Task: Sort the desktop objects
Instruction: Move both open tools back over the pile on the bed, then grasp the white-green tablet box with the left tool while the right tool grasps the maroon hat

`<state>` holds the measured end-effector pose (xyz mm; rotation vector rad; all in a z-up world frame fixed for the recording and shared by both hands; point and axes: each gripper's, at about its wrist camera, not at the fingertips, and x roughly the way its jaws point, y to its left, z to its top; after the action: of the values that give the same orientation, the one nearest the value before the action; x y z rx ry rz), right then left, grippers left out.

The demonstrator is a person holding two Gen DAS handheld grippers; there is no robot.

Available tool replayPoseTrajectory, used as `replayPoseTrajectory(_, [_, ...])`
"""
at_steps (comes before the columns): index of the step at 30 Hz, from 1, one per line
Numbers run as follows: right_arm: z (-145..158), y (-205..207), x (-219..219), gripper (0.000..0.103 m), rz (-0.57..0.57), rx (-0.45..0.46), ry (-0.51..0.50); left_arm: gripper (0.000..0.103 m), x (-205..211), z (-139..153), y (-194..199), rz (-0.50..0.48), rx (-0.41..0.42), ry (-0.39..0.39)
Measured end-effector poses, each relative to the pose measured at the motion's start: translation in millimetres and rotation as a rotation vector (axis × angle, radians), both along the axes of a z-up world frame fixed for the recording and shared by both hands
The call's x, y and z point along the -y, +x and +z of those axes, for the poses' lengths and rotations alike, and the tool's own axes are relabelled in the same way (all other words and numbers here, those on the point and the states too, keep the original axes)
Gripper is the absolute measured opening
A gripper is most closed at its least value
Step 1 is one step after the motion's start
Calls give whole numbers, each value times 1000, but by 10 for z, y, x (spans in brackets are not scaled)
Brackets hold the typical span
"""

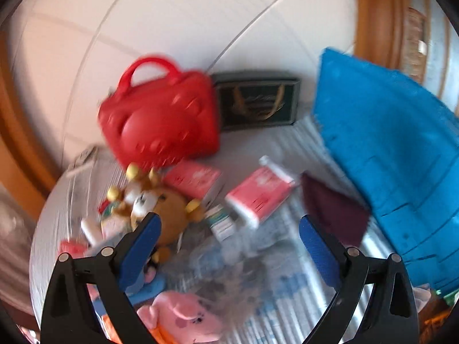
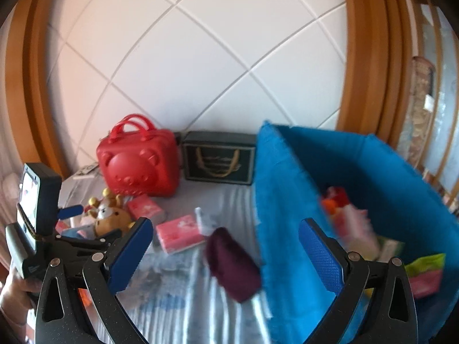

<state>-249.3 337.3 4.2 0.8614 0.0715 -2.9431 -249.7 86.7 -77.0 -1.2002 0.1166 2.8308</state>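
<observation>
Overhead, both tongs stand spread and empty: the left tongs (image 1: 229, 223) above the clutter, the right tongs (image 2: 225, 229) beside the blue bin (image 2: 287, 200). On the tabletop (image 2: 223, 197) lie a bear plush (image 1: 169, 209), two pink tissue packs (image 1: 258, 195), and a maroon cloth (image 2: 232, 263) touching the bin's wall. A red bag (image 2: 137, 160) stands at the back beside a dark box (image 2: 219, 157).

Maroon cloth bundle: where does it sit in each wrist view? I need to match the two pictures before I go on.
Left wrist view: the maroon cloth bundle lies right of centre, just above the left gripper's right-hand finger, against the blue bin.
Right wrist view: the bundle lies at lower centre, between the right gripper's fingers, left of the bin's wall.
Shared landmark: the red bear-face case at the back.
</observation>
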Motion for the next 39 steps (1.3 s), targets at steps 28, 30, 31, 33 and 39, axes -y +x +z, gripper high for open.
replayPoseTrajectory(28, [-2809, -1799, 234, 103, -84, 427, 221, 92, 113, -2045, -1327, 149, 337, 50])
replayPoseTrajectory(30, [-2848, -1864, 209, 103, -113, 441, 221, 82, 129, -2044, -1327, 142, 324, 55])
replayPoseTrajectory(31, [-2857, -1888, 172, 103, -130, 447, 207, 70, 136, -2033, -1327, 142, 314, 54])
replayPoseTrajectory(33, [-2868, -1928, 87, 103, -168, 448, 189, 53, 149, -1996, -1310, 130, 305, 57])
replayPoseTrajectory(39, [-2724, -1832, 76, 56, -215, 435, 188, 36, 241, -1913, -1178, 115, 311, 92])
